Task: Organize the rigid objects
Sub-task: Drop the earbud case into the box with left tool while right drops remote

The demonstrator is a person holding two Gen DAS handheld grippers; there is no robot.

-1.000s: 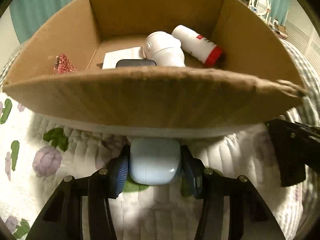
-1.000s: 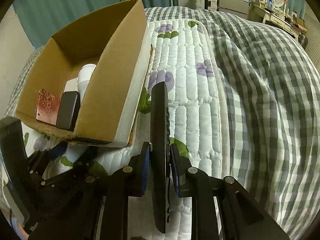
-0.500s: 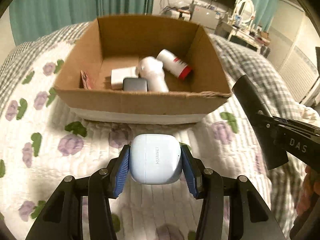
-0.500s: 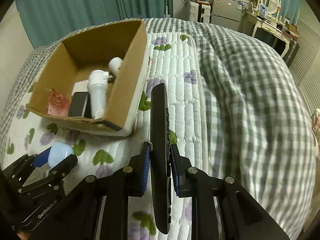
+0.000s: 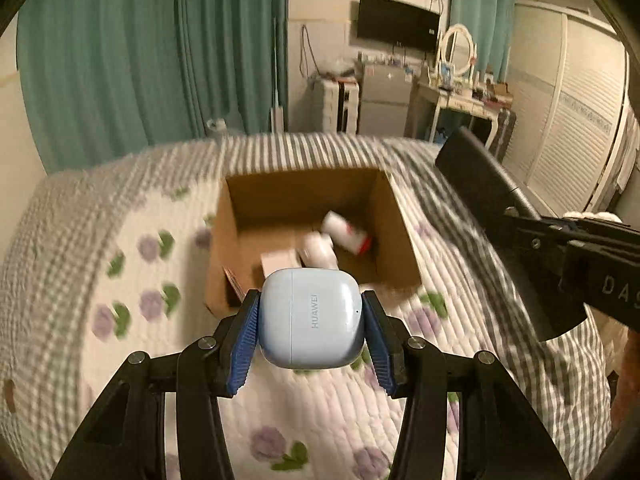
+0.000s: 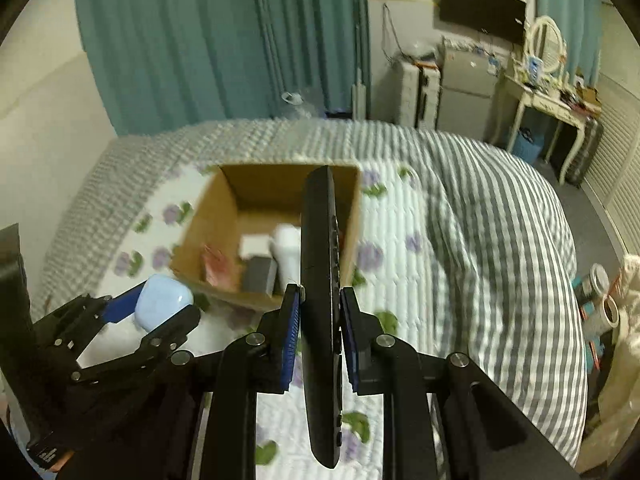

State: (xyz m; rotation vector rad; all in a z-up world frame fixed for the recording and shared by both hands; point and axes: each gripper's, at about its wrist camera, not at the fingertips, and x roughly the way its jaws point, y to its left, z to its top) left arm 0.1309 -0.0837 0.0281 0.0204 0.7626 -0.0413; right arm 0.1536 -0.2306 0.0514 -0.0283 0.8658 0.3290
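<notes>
My left claw [image 5: 311, 318] is clamped on a pale blue Huawei earbud case [image 5: 311, 316], held in the air just short of the open cardboard box [image 5: 394, 224] on the flowered bed quilt [image 5: 132, 280]. My right claw [image 6: 320, 332] is clamped on a black remote control [image 6: 322, 280], held edge-up over the near side of the box, where a white bottle [image 6: 286, 254] and other small items lie.

place: home bedroom | signs: bed [image 6: 500, 240], curtains [image 6: 224, 40], dressing table [image 6: 548, 108]
</notes>
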